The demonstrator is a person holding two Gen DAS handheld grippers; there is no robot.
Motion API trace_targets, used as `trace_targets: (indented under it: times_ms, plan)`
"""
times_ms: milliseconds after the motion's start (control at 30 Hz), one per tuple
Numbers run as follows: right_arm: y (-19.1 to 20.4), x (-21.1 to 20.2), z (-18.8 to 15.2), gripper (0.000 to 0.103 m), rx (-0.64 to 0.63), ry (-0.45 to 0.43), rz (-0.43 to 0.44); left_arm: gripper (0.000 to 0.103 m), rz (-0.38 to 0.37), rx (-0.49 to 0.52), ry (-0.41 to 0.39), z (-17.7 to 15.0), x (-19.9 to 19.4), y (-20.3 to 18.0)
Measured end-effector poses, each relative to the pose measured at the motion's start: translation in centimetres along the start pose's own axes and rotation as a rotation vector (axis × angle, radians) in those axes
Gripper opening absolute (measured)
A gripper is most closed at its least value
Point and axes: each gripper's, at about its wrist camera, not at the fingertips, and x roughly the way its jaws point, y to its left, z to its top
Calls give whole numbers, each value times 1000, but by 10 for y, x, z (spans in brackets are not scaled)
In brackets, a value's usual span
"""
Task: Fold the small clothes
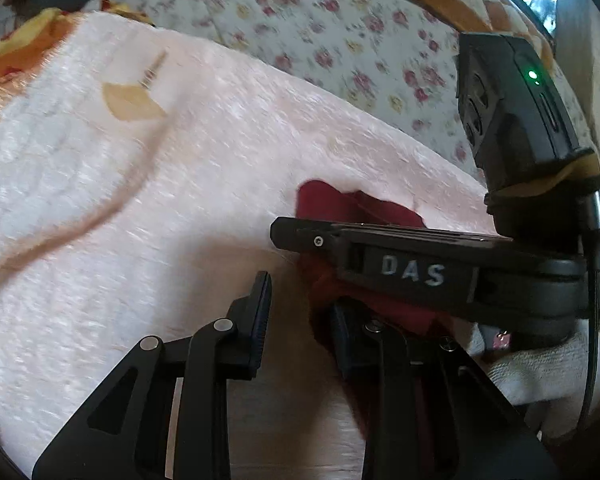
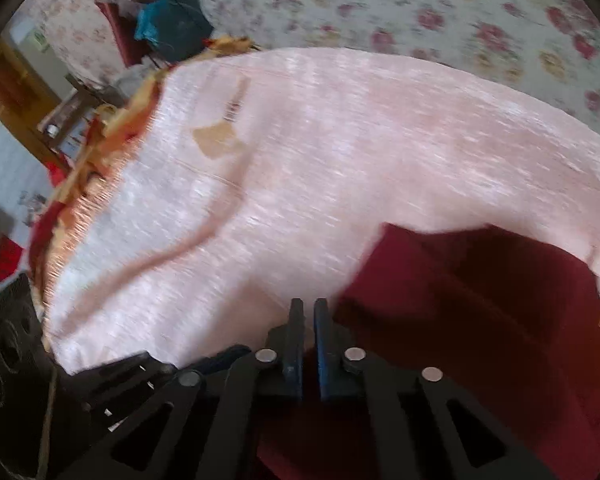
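On pink blanket [image 2: 340,152]: I see one red garment [image 2: 480,300]. Right gripper [image 2: 308,308] clenched, crossing over garment. Left gripper [image 1: 300,312] parted, garment edge between fingers.

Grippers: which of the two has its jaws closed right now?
The right gripper: its fingers stand nearly together at the edge of the dark red cloth. The left gripper shows a clear gap between its fingers.

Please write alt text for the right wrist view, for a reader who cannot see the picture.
The right gripper, its two fingers nearly together, sits at the near edge of a dark red garment lying on a fluffy pale pink blanket. Whether it pinches the cloth is unclear. A floral bedsheet lies beyond, and the picture is motion-blurred.
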Motion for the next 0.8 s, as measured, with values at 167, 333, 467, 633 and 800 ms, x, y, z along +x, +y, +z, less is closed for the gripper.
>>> trace_targets:
  times_ms: [167, 333, 467, 633, 800]
  plan:
    - [7, -1, 3, 4, 45, -76, 26, 27, 39, -18, 95, -7, 18, 10]
    - [-26, -68, -36, 36, 47, -155, -46, 30, 25, -25, 91, -10, 9, 7]
    - [-81, -139, -92, 70, 30, -144, -290, 30, 57, 11, 48, -16, -12, -1]
    - [-150, -201, -153, 70, 159, -129, -497, 37, 128, 37, -59, -14, -36, -14]
    - [-175, -198, -180, 61, 220, -112, -477, 56, 157, 39, -110, -11, -34, -24]
